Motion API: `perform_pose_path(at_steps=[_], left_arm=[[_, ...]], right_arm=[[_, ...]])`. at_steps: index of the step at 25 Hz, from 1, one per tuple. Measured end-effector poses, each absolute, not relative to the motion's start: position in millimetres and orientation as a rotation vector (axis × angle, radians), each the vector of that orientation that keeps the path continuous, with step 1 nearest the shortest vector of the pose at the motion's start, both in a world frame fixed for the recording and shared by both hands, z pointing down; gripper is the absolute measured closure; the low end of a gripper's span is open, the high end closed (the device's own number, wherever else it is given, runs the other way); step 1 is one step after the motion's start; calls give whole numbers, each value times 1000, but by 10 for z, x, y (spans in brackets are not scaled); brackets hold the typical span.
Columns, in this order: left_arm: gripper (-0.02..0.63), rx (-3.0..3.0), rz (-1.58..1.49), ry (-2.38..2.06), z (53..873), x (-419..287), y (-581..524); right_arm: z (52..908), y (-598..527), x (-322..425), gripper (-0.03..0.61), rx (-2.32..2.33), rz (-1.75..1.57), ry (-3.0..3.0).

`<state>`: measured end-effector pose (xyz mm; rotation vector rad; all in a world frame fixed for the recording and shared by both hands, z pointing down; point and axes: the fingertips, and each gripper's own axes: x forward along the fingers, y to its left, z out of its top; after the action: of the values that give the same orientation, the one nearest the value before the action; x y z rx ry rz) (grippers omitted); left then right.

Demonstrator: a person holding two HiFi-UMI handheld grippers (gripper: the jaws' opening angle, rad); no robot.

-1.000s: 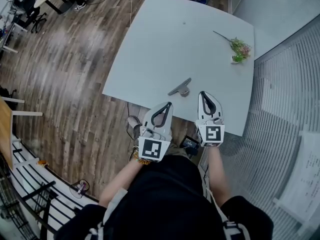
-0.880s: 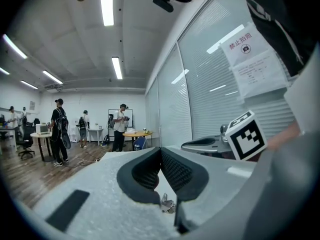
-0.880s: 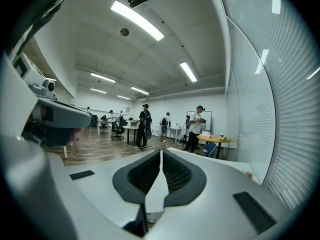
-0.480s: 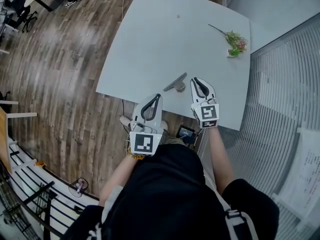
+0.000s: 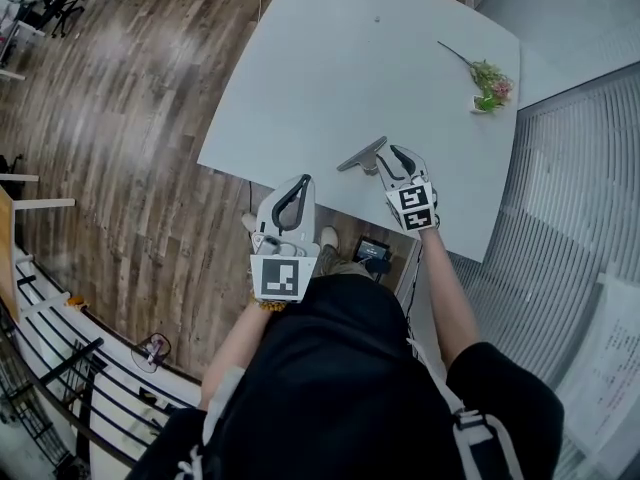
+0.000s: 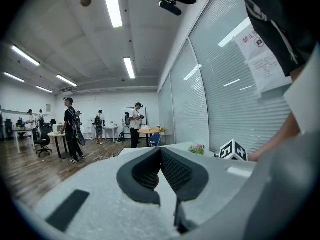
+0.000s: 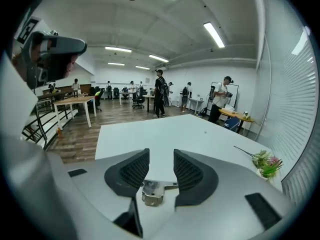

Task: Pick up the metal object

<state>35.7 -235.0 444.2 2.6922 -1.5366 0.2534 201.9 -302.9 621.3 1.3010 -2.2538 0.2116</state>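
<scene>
The metal object, a flat grey strip on a small round base, lies near the front edge of the white table. My right gripper has come down right beside it. In the right gripper view the metal object sits low between the two pads, which stand apart and do not press on it. The jaws of the right gripper have just been opening. My left gripper hangs at the table's front edge, to the left of the object. Its jaws meet at the tips with nothing between them.
A small flower sprig lies at the table's far right corner, also seen in the right gripper view. A slatted glass wall runs along the right. Wooden floor, desks and several people lie beyond the table.
My right gripper has dropped forward onto the table next to the metal object, and its jaws have parted. The left gripper has shifted a little along the table's front edge.
</scene>
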Motion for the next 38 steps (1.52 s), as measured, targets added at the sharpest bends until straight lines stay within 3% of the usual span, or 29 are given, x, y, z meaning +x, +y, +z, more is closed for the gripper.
perform_pose_path(at_steps=[16,38], left_arm=[[606,2652,273,-1586,4452,161,-2375],[606,2584,281,-1644,4522,-132,-2270]], right_arm=[[7428,-3040,1956,228,1084,486,-2068],[7956,-3084,1910,215,1115,579,-1955]])
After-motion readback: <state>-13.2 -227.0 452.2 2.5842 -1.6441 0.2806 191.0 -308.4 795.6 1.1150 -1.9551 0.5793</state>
